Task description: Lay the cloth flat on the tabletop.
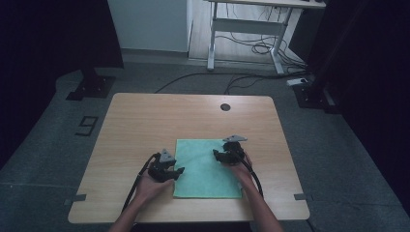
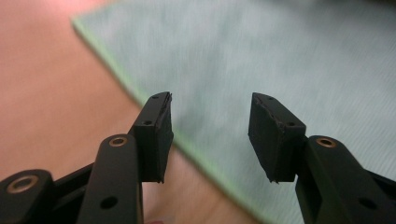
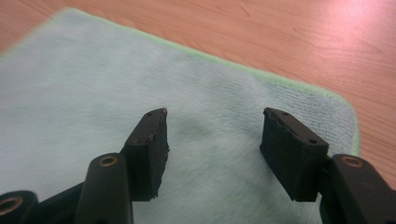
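Both of your grippers stand with jaws apart and empty: the left gripper (image 1: 180,171) at the green cloth's (image 1: 205,169) left edge, the right gripper (image 1: 216,153) over its far right part. The cloth lies flat on the table (image 1: 145,121). You seem about to pinch it; next, lower onto an edge and close.

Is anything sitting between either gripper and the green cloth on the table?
Nothing visible. The green cloth lies flat and bare; the left gripper hangs open at its left edge, the right gripper open over its right part.
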Available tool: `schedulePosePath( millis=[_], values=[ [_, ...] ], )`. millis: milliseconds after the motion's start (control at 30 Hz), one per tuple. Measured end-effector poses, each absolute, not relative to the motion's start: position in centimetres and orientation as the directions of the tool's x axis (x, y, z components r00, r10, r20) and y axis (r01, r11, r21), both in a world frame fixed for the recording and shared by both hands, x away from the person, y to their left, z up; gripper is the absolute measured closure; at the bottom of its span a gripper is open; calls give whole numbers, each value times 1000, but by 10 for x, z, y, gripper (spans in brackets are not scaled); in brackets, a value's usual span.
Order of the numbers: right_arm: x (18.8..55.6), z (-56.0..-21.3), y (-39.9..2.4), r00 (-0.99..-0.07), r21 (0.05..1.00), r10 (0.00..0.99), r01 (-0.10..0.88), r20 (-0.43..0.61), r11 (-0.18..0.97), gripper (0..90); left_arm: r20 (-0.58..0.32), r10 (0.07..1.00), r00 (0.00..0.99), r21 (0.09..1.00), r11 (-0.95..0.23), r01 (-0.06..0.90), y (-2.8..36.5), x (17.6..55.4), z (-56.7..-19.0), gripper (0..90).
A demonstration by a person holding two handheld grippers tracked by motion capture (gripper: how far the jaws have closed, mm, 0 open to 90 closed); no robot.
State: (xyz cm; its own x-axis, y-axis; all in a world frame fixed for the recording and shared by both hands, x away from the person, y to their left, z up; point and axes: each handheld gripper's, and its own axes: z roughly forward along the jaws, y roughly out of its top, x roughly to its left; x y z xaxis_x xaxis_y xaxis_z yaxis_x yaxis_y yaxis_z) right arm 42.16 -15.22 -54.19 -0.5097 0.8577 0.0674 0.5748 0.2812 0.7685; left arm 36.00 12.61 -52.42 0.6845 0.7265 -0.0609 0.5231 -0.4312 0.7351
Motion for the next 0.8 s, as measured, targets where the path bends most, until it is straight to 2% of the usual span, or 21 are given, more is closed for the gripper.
schedulePosePath(
  millis=[100,200,333,533,700,800],
  values=[
    [402,-533,-150,-538,794,839,544,81,272,435,-64,733,678,732,-427,531,115,382,-520,496],
    [381,-535,-142,-585,783,809,526,52,330,420,-79,742,666,717,-421,555,107,405,-525,496],
    [365,-543,-142,-606,764,793,543,67,350,394,-109,761,640,684,-410,604,104,422,-538,499],
    [349,-550,-158,-586,750,810,545,19,376,372,-124,761,636,693,-392,604,107,423,-541,519],
    [342,-547,-181,-539,748,841,574,42,331,386,-116,762,637,691,-398,603,106,422,-541,505],
    [336,-533,-171,-561,782,826,538,52,316,405,-111,763,636,691,-401,602,105,421,-541,498]
  ],
)
